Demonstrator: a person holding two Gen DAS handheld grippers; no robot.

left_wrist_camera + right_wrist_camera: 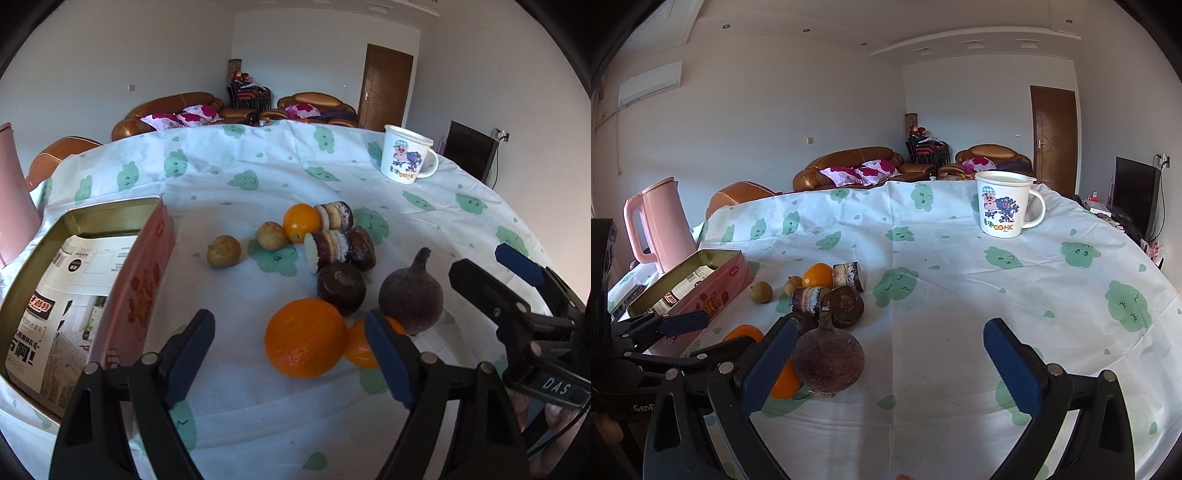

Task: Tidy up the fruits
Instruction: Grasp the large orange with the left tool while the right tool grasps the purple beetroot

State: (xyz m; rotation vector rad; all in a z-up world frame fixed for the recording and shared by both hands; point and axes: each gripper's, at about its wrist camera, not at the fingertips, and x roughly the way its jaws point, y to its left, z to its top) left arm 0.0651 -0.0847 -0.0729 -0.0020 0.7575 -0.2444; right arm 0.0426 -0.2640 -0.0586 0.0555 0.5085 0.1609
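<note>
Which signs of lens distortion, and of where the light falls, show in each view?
Left wrist view: table edge bows into an arc, corners black; big orange glossy. Right wrist view: same vignette, door leans; mug brightly lit.

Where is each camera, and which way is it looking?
Left wrist: on the left gripper, looking down its open fingers at a big orange and the pink tin; the right gripper shows at the right edge.
Right wrist: on the right gripper, facing a dark round fruit; the left gripper shows at the left edge.
Both see the mug and the sofa.
</note>
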